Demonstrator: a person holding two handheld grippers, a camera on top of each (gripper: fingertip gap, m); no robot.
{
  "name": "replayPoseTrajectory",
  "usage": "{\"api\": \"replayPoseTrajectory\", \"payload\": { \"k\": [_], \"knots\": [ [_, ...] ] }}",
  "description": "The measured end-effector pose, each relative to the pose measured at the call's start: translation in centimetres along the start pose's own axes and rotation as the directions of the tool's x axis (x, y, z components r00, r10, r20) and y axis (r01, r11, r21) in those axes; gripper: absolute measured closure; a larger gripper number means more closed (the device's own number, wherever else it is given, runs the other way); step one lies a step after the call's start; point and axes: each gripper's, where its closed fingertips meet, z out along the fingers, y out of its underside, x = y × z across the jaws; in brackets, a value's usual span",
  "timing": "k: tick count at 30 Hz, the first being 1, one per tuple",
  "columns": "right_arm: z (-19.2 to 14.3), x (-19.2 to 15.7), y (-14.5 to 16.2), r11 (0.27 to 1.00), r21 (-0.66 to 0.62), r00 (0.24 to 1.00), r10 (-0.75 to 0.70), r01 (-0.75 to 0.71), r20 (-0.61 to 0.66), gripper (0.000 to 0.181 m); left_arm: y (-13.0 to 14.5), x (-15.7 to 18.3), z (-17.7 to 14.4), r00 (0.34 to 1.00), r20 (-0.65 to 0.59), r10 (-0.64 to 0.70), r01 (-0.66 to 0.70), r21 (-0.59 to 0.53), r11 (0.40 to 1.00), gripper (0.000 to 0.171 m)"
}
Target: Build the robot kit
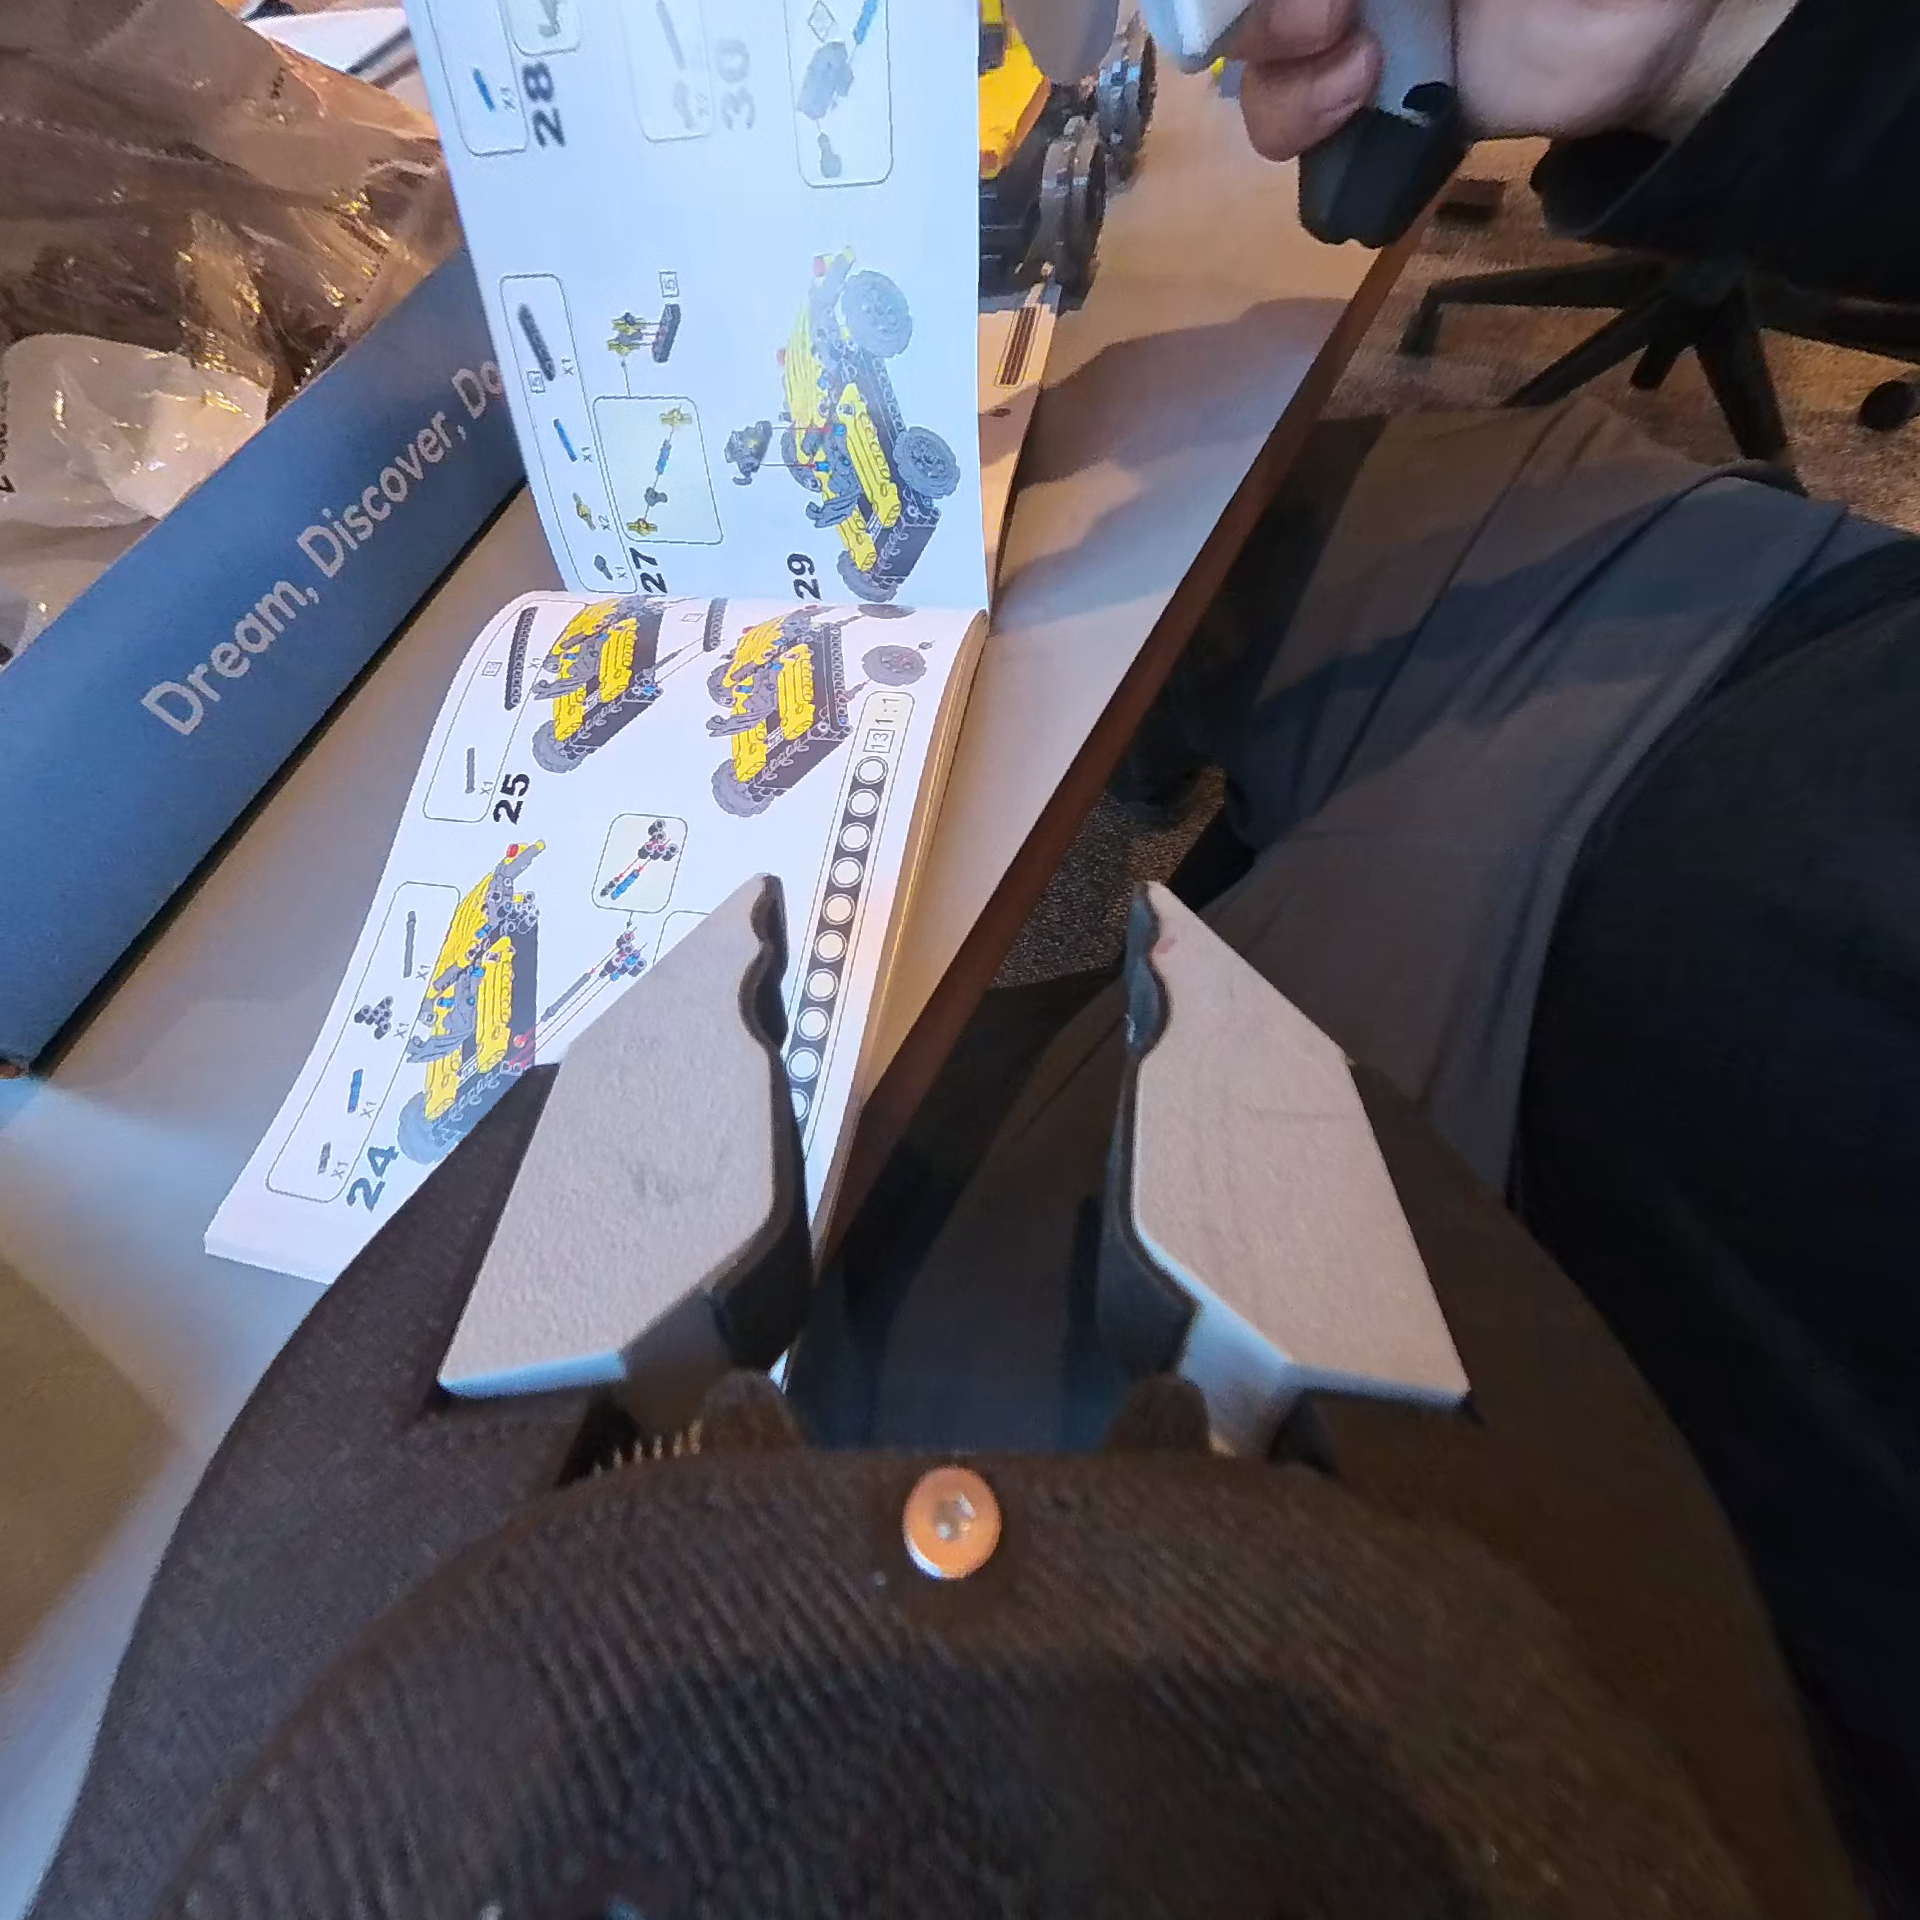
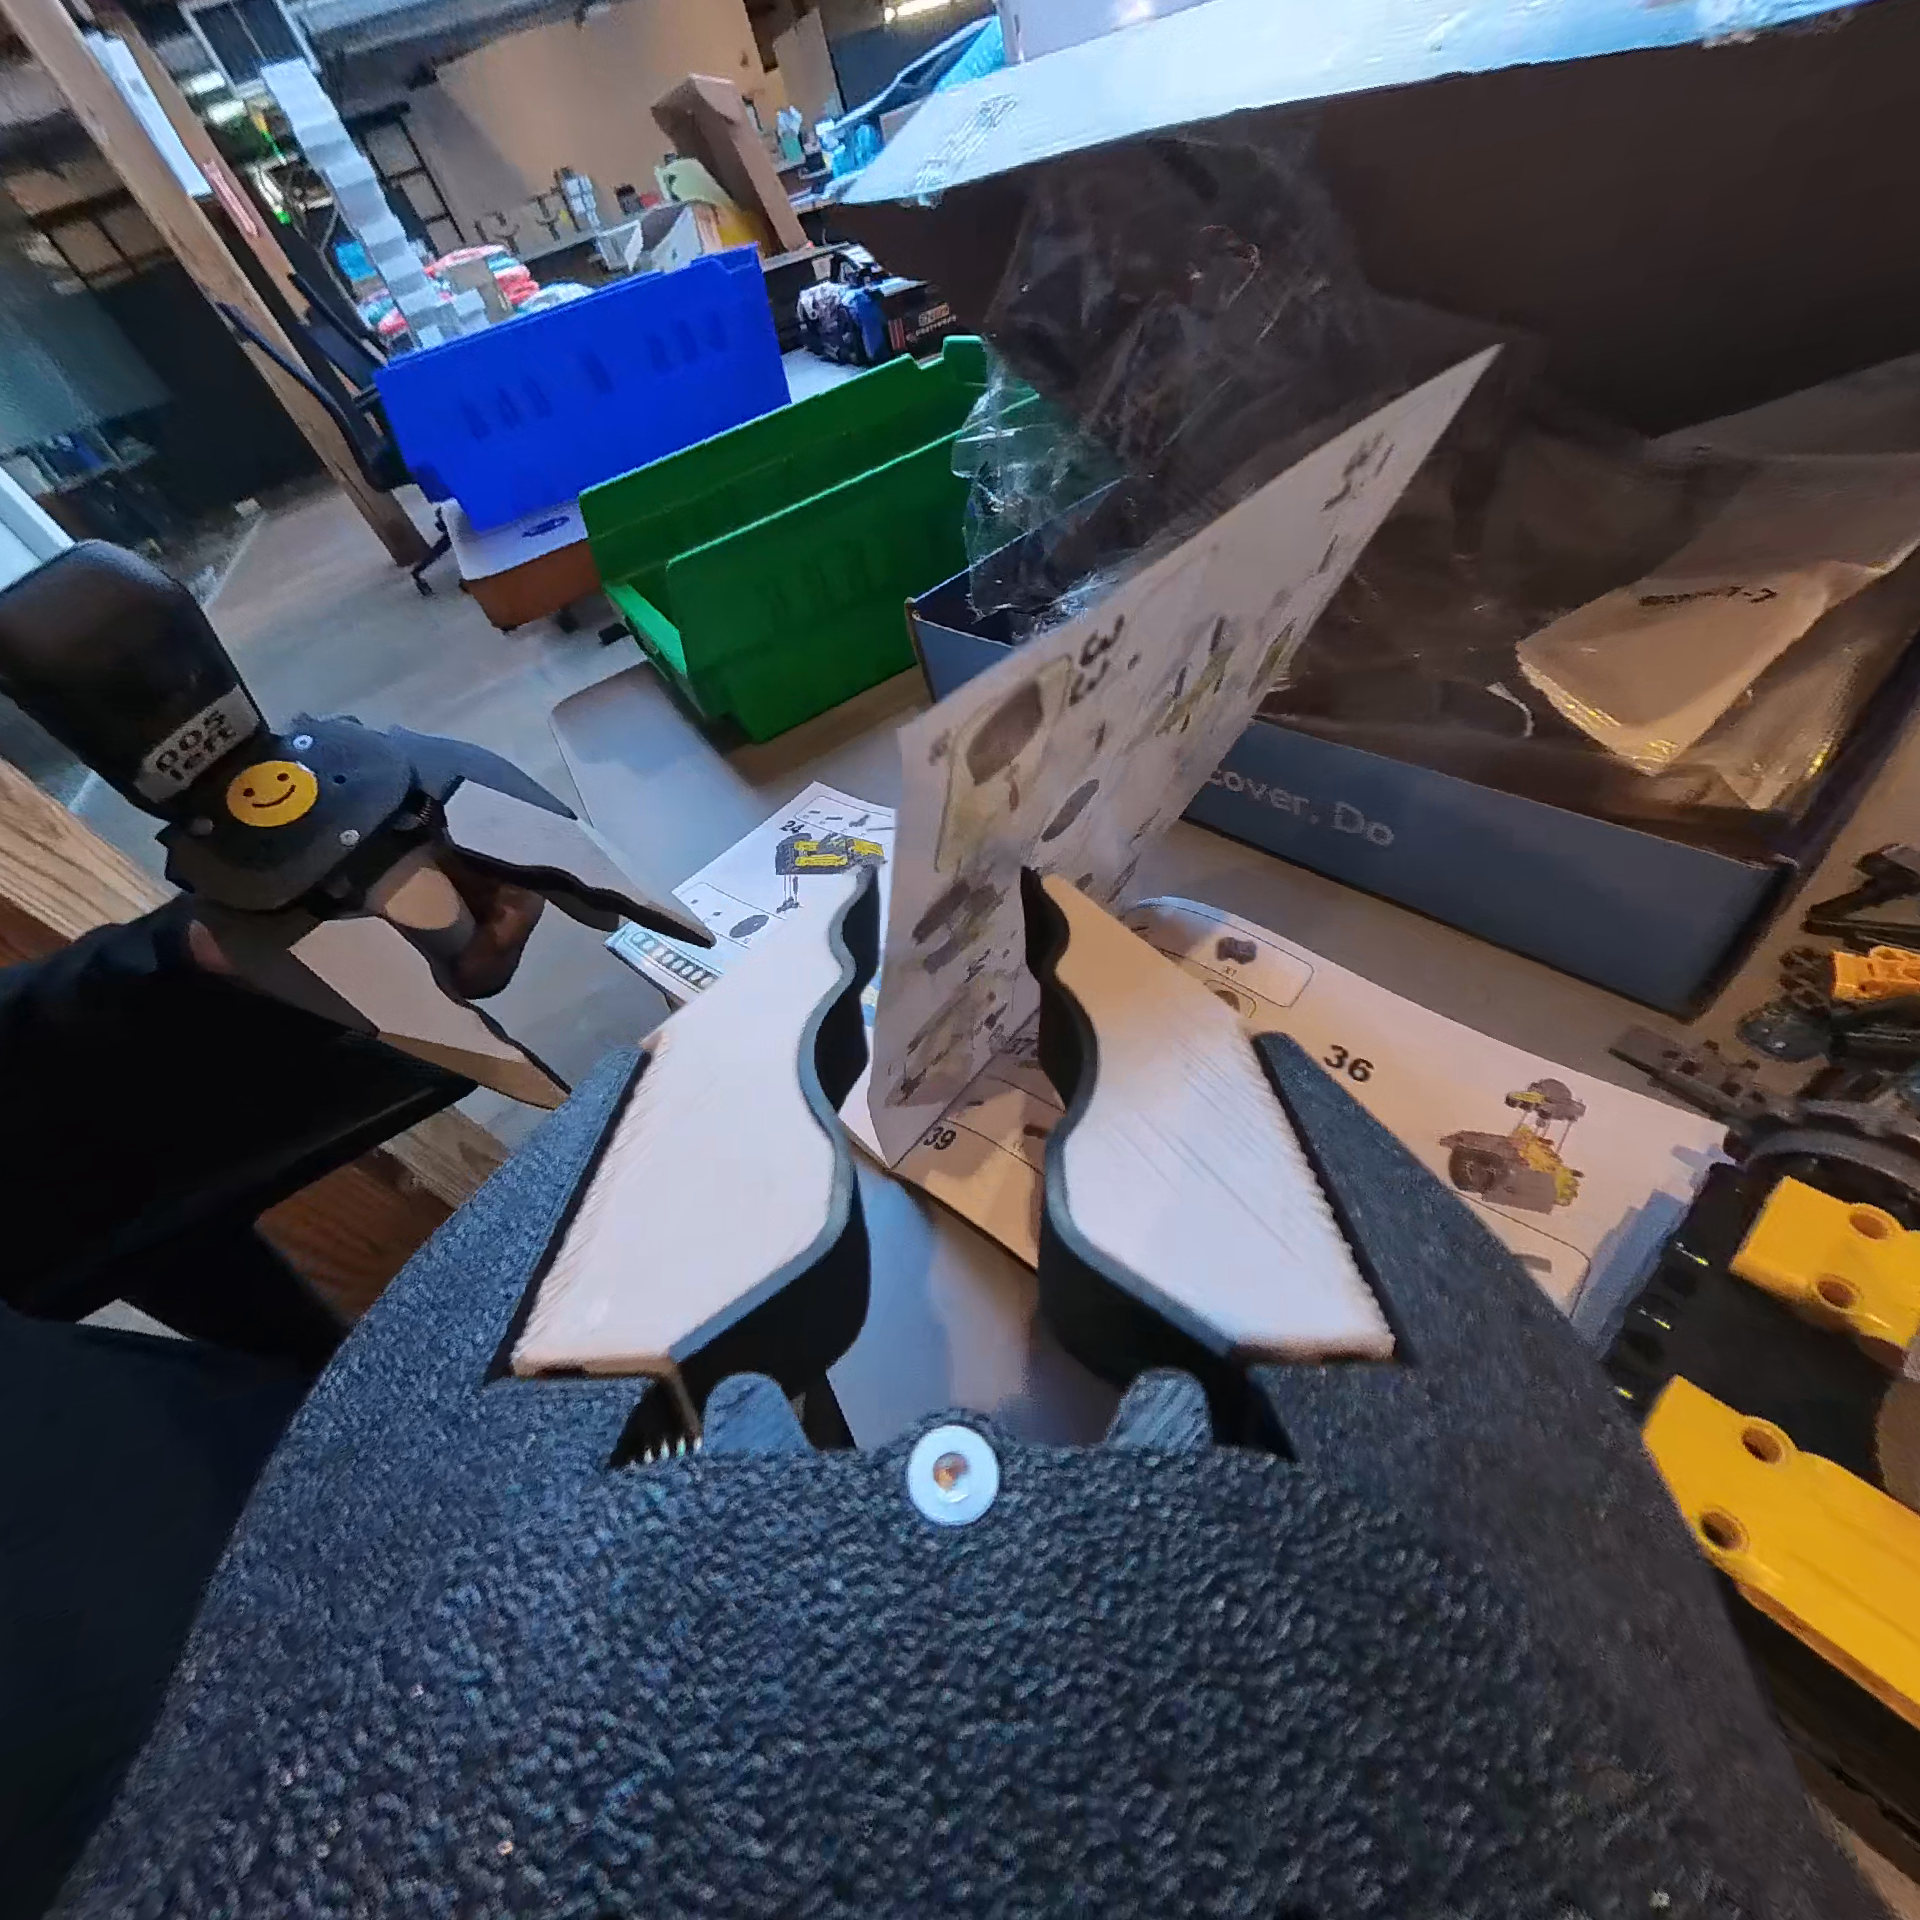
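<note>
An open instruction booklet (image 1: 665,831) with pictures of a yellow vehicle lies on the table by its front edge. One page (image 1: 727,312) stands upright from the spine. My left gripper (image 1: 956,914) is open and empty. Its left finger hangs over the booklet's near corner and its right finger is past the table edge. In the right wrist view the upright page (image 2: 1143,707) rises between the tips of my right gripper (image 2: 948,883). Its jaws stand apart on either side of the page and do not pinch it. The left gripper (image 2: 623,925) shows open at the left.
A dark blue box (image 2: 1455,852) with plastic bags stands behind the booklet; it also shows in the left wrist view (image 1: 260,644). A part-built yellow vehicle (image 2: 1818,1455) and loose parts (image 2: 1849,987) lie at the right. A green bin (image 2: 790,582) and a blue bin (image 2: 592,395) stand farther back. There is about 15 cm between the tips of the two grippers.
</note>
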Motion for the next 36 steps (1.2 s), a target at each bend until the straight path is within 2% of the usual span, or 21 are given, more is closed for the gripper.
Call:
{"api": "replayPoseTrajectory", "payload": {
  "k": [28, 36],
  "knots": [
    [1.6, -1.6, 0.6, 0.999, -0.035, 0.999, -0.028, 0.029, 0.045, 0.161, 0.0, 0.0, -0.4, 1.000, -0.003, -0.013, 0.013, 0.008, 1.000, 0.106],
    [4.1, -4.1, 2.0, 0.992, -0.084, 0.992, -0.084, 0.092, 0.094, 0.168, -0.2, -0.1, -0.6, 1.000, -0.001, -0.013, 0.013, 0.020, 1.000, 0.107]
  ]
}}
